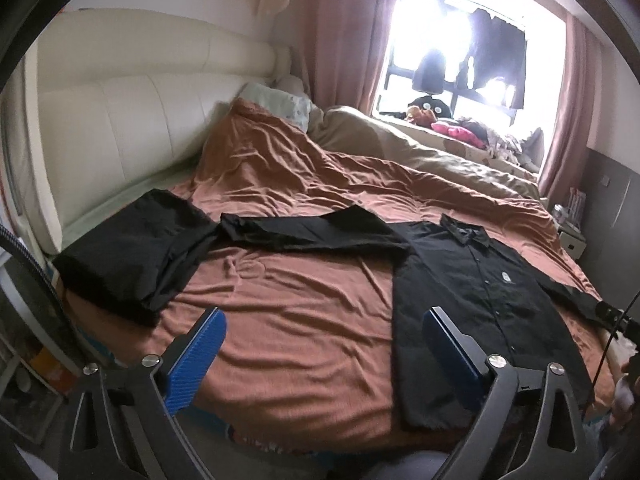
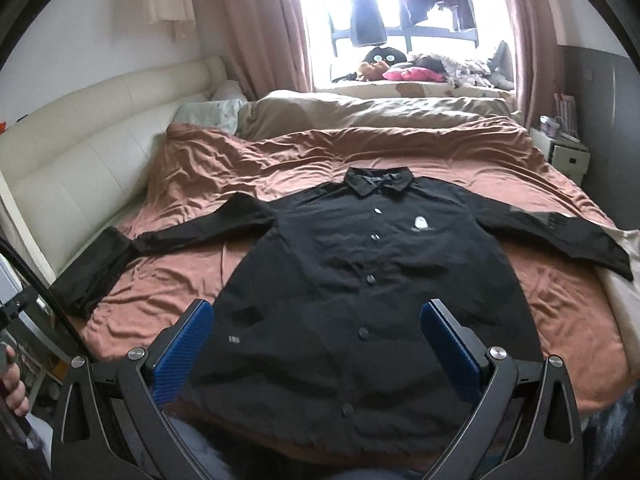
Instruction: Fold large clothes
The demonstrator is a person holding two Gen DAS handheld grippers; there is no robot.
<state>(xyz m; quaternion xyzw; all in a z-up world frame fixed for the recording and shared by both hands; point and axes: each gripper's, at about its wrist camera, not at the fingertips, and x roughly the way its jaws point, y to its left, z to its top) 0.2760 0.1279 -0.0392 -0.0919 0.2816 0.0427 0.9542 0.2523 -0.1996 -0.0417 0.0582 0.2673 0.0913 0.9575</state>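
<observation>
Bedroom, bright window at upper centre; a rumpled rust-brown bedspread covers the bed. Black button-up shirt lies face up at centre frame, buttoned, sleeves spread to both sides. A second dark garment, folded, sits at left, touching the left cuff. Left gripper and right gripper hover near the hem, jaws wide apart, holding nothing. Likely risks: pinching bedspread along with shirt; the left sleeve dragging the folded piece; the slack cloth creasing.

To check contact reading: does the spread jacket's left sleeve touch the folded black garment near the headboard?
Touching. In the left wrist view the sleeve cuff lies against the folded black garment with no bedspread visible between them.
</observation>
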